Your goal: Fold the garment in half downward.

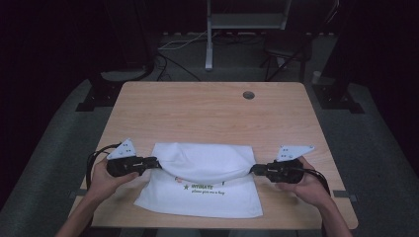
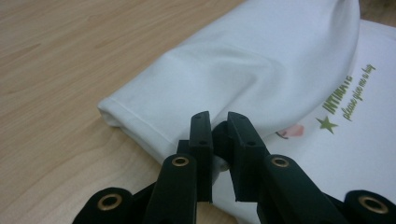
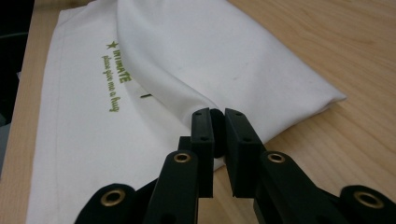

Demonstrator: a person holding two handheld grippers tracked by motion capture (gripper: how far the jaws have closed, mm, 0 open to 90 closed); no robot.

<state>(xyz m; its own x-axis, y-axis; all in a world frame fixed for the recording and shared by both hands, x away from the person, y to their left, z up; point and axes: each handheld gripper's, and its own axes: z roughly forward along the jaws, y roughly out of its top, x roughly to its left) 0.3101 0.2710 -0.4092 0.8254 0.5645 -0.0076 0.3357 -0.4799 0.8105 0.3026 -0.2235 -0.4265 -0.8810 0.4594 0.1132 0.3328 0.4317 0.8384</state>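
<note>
wooden table [image 1: 207, 106] bears white green-lettered cloth [image 1: 207, 163], folded, both grippers [image 1: 150, 162] [image 1: 257, 169] pinching it.

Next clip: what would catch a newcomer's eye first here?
A white cloth with green lettering lies at the near middle of the wooden table, its far half folded over toward the person. The left tongs and right tongs each pinch one end of that folded edge, stretching it between the two hands.

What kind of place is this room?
Probably a lab or recording workspace: a bare wooden table with a cable hole, cables on the grey floor, and a metal stand against dark surroundings.
</note>
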